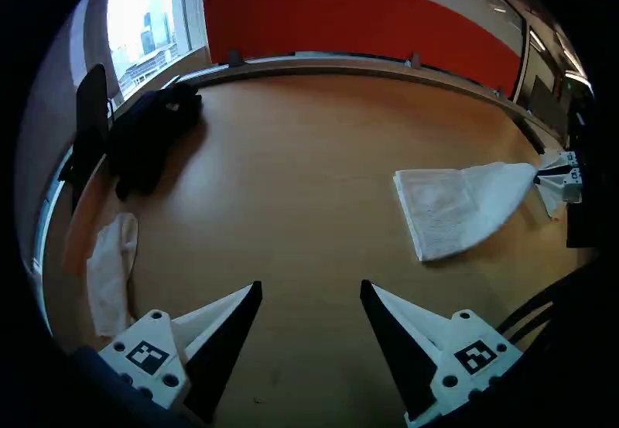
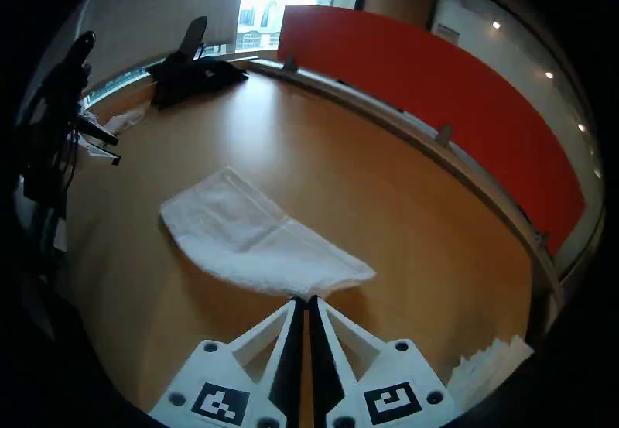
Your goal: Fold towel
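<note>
A wooden bench (image 1: 309,165) runs up to a red divider panel (image 1: 364,22) along its far edge. A black bag (image 1: 151,138) (or a bundled garment, hard to tell) lies near the window (image 1: 147,25). A crumpled white cloth (image 1: 108,273) lies at the bench's edge, near the bag but not touching it.

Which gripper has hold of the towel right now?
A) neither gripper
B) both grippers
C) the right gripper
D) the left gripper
C. The right gripper is closed on a corner of the towel, and the left gripper view shows that corner drawn up to it. The left gripper is open over bare table, away from the towel.
</note>
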The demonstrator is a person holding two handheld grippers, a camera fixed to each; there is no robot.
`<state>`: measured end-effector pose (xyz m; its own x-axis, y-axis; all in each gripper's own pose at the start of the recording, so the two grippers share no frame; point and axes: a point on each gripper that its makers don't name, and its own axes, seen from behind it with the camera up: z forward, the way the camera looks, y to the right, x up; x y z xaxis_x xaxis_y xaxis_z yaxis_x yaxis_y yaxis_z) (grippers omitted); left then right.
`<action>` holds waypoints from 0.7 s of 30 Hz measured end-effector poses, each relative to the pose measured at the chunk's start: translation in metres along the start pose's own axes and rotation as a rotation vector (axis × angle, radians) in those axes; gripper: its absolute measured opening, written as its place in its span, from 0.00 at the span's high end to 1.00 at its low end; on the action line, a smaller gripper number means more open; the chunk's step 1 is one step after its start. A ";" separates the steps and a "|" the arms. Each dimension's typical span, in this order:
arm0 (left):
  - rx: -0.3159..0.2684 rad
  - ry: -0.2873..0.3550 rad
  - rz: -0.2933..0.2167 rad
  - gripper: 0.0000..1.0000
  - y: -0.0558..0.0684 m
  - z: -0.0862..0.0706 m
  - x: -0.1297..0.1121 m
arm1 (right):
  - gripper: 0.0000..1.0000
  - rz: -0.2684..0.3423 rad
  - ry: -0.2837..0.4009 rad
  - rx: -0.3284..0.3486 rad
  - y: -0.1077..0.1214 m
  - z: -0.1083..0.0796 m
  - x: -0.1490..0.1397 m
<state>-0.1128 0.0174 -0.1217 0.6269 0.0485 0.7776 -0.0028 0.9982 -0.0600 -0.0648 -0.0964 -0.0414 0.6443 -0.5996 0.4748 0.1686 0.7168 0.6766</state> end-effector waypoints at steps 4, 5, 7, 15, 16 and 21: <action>-0.001 0.003 0.001 0.06 0.001 -0.001 0.001 | 0.95 -0.023 0.026 -0.015 0.006 -0.009 0.017; -0.001 0.004 0.001 0.06 0.001 -0.001 0.002 | 0.95 -0.028 0.031 -0.018 0.008 -0.011 0.020; -0.001 0.005 0.002 0.06 0.001 -0.001 0.002 | 0.95 -0.038 0.040 -0.025 0.011 -0.016 0.026; -0.001 0.009 0.004 0.06 0.002 -0.003 0.004 | 0.95 -0.066 0.056 -0.044 0.019 -0.028 0.037; -0.001 0.009 0.004 0.06 0.002 -0.003 0.004 | 0.95 -0.067 0.055 -0.042 0.018 -0.027 0.037; -0.001 0.013 0.000 0.06 0.002 -0.004 0.004 | 0.95 -0.071 0.057 -0.027 0.012 -0.025 0.038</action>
<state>-0.1068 0.0198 -0.1215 0.6367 0.0480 0.7696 -0.0017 0.9981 -0.0608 -0.0200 -0.1018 -0.0294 0.6715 -0.6285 0.3925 0.2349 0.6829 0.6917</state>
